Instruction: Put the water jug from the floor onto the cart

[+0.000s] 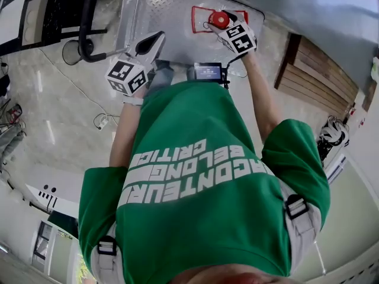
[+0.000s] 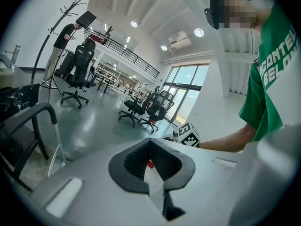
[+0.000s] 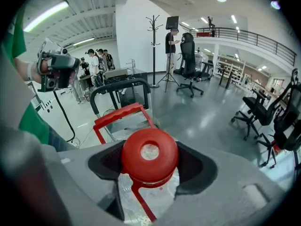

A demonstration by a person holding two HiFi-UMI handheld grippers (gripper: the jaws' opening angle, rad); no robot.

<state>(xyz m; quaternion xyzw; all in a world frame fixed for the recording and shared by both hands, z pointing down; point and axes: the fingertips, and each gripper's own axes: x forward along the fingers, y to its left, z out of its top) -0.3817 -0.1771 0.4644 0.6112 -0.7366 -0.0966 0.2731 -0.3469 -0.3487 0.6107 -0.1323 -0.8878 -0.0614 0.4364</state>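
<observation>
The water jug shows by its red cap (image 1: 218, 20) and its red carry handle (image 1: 198, 10), over the cart's diamond-plate deck (image 1: 166, 5). My right gripper (image 1: 217, 25) is shut on the jug; in the right gripper view the dark pads (image 3: 195, 166) sit on both sides of the cap (image 3: 149, 153), above the clear body (image 3: 150, 194). Whether the jug rests on the deck I cannot tell. My left gripper (image 1: 155, 40) hovers over the deck's left part, shut and empty (image 2: 150, 147), apart from the jug.
The cart's black push handle (image 1: 86, 22) rises at the left, also in the gripper views (image 3: 120, 84) (image 2: 33, 114). A wooden slatted platform (image 1: 320, 70) lies to the right, a cable (image 1: 100, 120) on the floor to the left. Office chairs (image 2: 141, 108) and people (image 3: 96, 60) stand further off.
</observation>
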